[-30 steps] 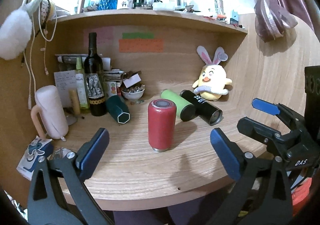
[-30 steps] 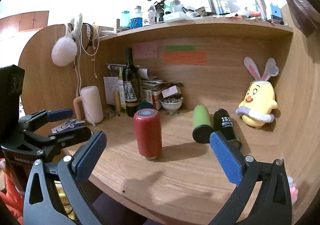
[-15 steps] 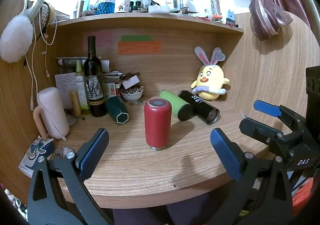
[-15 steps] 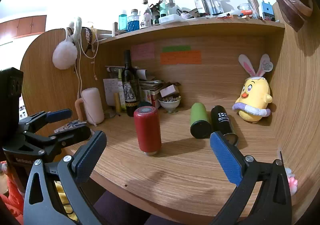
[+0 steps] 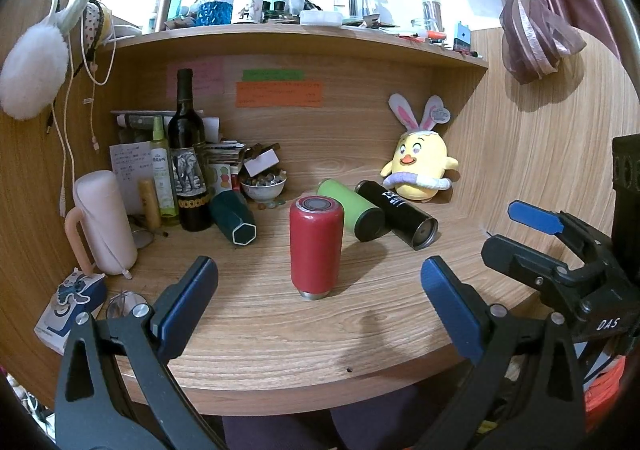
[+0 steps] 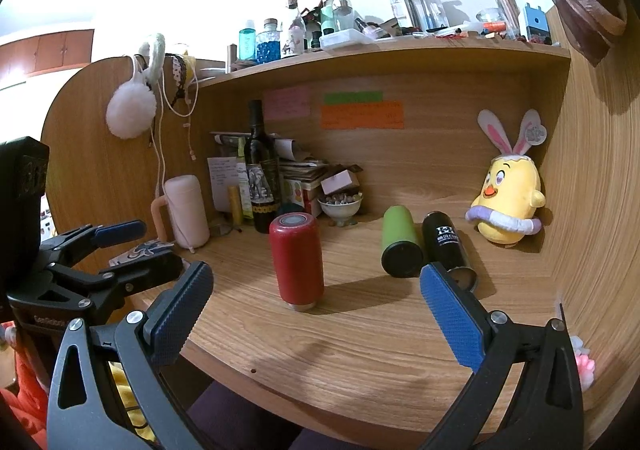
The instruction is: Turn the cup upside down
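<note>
A red cup [image 5: 316, 248] stands on end in the middle of the wooden desk [image 5: 280, 334], its steel rim down on the wood and a flat round end on top. It also shows in the right wrist view [image 6: 297, 262]. My left gripper [image 5: 316, 310] is open and empty, in front of the cup near the desk's front edge. My right gripper [image 6: 316, 314] is open and empty, also in front of the cup. Each gripper shows at the side of the other's view, the right one [image 5: 536, 234] and the left one [image 6: 116, 246].
Behind the red cup lie a green tumbler [image 5: 354, 209], a black tumbler [image 5: 398, 213] and a dark green cup [image 5: 234, 217]. A wine bottle [image 5: 188, 165], a small bowl [image 5: 264, 187], a pink mug [image 5: 106, 221] and a yellow plush chick [image 5: 420, 165] stand at the back. A shelf hangs above.
Both grippers have pulled back and risen a little, so the desk and shelf top show more. The red cup has not moved. Both grippers stay open.
</note>
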